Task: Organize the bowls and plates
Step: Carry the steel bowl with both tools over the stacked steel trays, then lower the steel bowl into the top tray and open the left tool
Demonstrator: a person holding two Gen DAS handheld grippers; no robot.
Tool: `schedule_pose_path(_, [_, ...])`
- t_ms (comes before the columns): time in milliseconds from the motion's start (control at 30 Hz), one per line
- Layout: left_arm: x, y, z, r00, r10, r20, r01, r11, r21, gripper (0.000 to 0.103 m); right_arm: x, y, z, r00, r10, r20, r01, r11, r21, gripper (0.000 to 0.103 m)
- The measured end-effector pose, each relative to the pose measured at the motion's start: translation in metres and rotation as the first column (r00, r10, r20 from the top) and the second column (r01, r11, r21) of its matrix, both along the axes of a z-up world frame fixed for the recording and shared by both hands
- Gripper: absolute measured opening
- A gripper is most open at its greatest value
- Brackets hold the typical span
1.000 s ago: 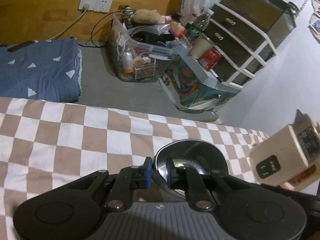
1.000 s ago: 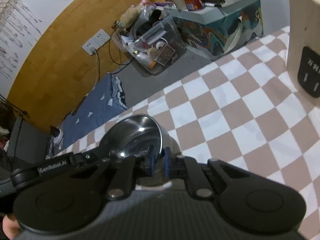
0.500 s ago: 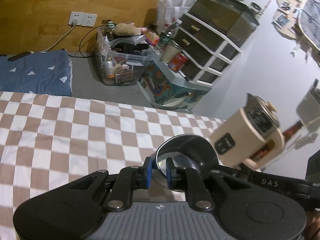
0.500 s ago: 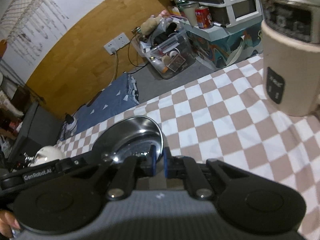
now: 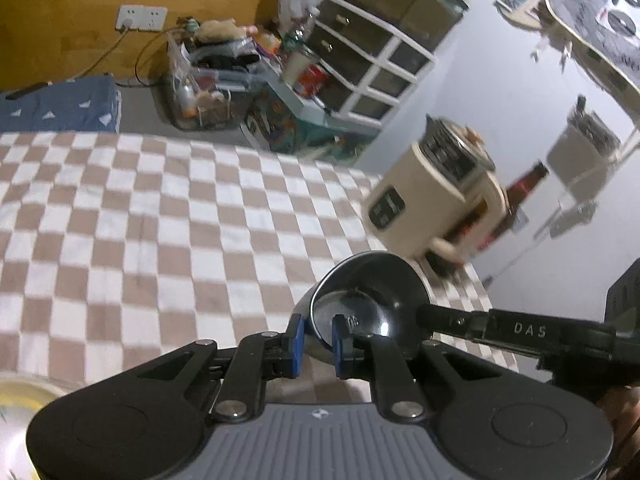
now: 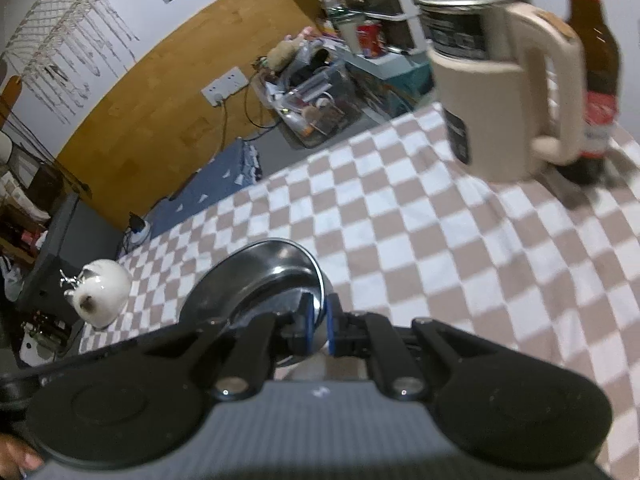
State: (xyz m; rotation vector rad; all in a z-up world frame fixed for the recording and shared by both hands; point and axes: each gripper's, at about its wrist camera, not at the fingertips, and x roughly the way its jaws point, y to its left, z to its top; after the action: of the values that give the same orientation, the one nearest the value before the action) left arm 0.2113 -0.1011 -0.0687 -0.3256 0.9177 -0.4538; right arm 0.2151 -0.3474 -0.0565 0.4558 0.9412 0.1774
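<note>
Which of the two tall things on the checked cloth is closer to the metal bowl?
The cream kettle. It has a handle and lid knob, and stands in front of the brown glass bottle, partly hiding it, on the side toward the bowl.

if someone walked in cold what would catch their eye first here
A shiny steel bowl sits front and centre, pinched at opposite rims by the left gripper and right gripper above the brown-checked tablecloth. Behind it, a cream kettle stands beside a brown bottle.
</note>
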Motion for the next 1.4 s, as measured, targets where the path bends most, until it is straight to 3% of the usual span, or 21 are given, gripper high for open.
schedule_pose_path(367, [-0.047, -0.033, -0.022, 0.997, -0.031, -0.069, 0.031, 1.0, -0.002, 0.016, -0.056, -0.027, -0.01, 0.999, 0.001, -0.053, -0.002, 0.999, -0.032, 0.007])
schedule_pose_path(700, [-0.074, -0.06, -0.035, 0.992, -0.063, -0.113, 0.067, 0.997, 0.033, 0.016, -0.08, -0.051, -0.018, 0.997, -0.013, -0.078, 0.01, 0.999, -0.035, 0.007])
schedule_pose_path(967, [-0.082, -0.067, -0.051, 0.979, -0.077, -0.189, 0.088, 0.995, 0.053, 0.022, -0.086, -0.05, -0.03, 0.993, 0.025, -0.118, -0.029, 0.999, -0.039, 0.007])
schedule_pose_path(1400, [-0.083, -0.072, -0.059, 0.971, -0.061, -0.23, 0.076, 0.996, 0.053, 0.026, -0.075, -0.048, -0.039, 0.989, 0.063, -0.137, -0.073, 0.995, -0.068, 0.007])
